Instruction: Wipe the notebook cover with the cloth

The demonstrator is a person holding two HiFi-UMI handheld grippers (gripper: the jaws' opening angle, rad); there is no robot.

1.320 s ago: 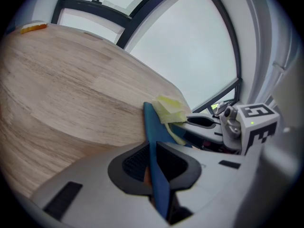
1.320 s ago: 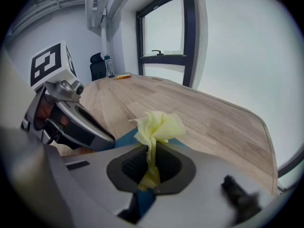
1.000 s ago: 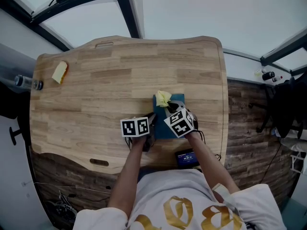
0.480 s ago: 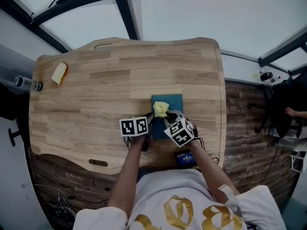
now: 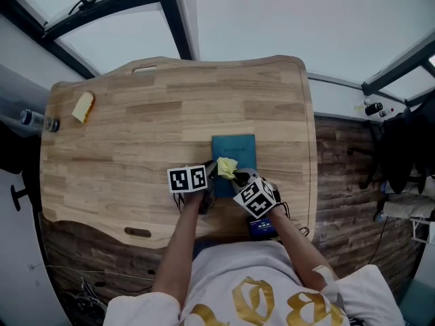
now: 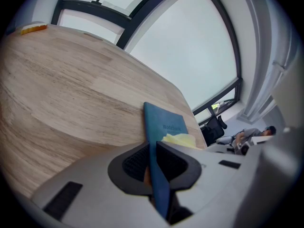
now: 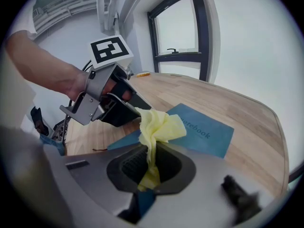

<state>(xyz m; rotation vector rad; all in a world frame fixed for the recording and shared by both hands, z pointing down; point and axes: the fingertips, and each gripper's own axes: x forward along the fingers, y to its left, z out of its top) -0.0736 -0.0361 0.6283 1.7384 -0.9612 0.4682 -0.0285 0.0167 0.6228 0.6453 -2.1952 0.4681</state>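
Observation:
A teal notebook [image 5: 235,151] lies on the wooden table [image 5: 136,128] near its front edge; its cover shows in the right gripper view [image 7: 209,129] and edge-on in the left gripper view [image 6: 164,127]. My left gripper [image 5: 209,182] is shut on the notebook's near left edge [image 6: 156,175]. My right gripper [image 5: 234,175] is shut on a crumpled yellow cloth [image 5: 226,168], whose bunch [image 7: 159,125] rests on the near part of the cover. In the left gripper view the cloth [image 6: 179,140] peeks over the right jaw.
A yellow sponge-like piece [image 5: 83,105] lies at the table's far left, with a bottle [image 5: 34,119] just off that edge. A dark phone-like thing [image 5: 262,226] sits by the front edge under my right arm. Windows rise beyond the table's far edge.
The right gripper with the cloth has slid toward me along the notebook cover, from its far end to its near end. The left gripper has kept its hold.

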